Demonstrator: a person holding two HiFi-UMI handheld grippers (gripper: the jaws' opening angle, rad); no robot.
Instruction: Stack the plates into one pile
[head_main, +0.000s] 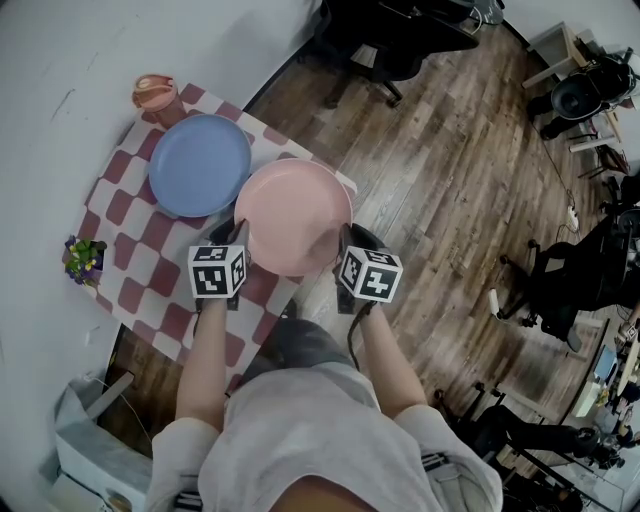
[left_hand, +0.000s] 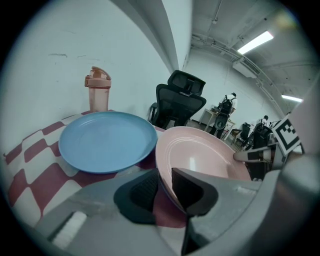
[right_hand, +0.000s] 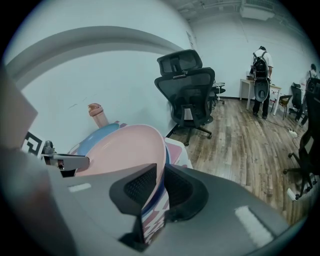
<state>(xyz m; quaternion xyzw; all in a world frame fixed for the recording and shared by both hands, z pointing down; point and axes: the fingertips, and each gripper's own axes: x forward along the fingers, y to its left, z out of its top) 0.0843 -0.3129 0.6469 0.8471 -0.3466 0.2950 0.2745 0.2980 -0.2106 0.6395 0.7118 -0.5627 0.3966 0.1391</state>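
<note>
A pink plate (head_main: 293, 215) is low over the red-checked cloth (head_main: 130, 215) at the table's near right corner, its left rim beside a blue plate (head_main: 200, 165) that lies flat on the cloth. My left gripper (head_main: 238, 240) is at the pink plate's left rim. In the left gripper view the jaws (left_hand: 165, 182) stand open with the rim of the pink plate (left_hand: 200, 155) loose between the pads, and the blue plate (left_hand: 105, 140) lies just beyond. My right gripper (head_main: 345, 245) is shut on the right rim; its pads (right_hand: 161, 182) press the pink plate (right_hand: 120, 150).
A pink shaker bottle (head_main: 155, 95) stands behind the blue plate by the wall. A small flower pot (head_main: 83, 258) sits at the cloth's left edge. A black office chair (head_main: 390, 50) and wooden floor (head_main: 450, 180) are to the table's right. A person (right_hand: 260, 70) stands far off.
</note>
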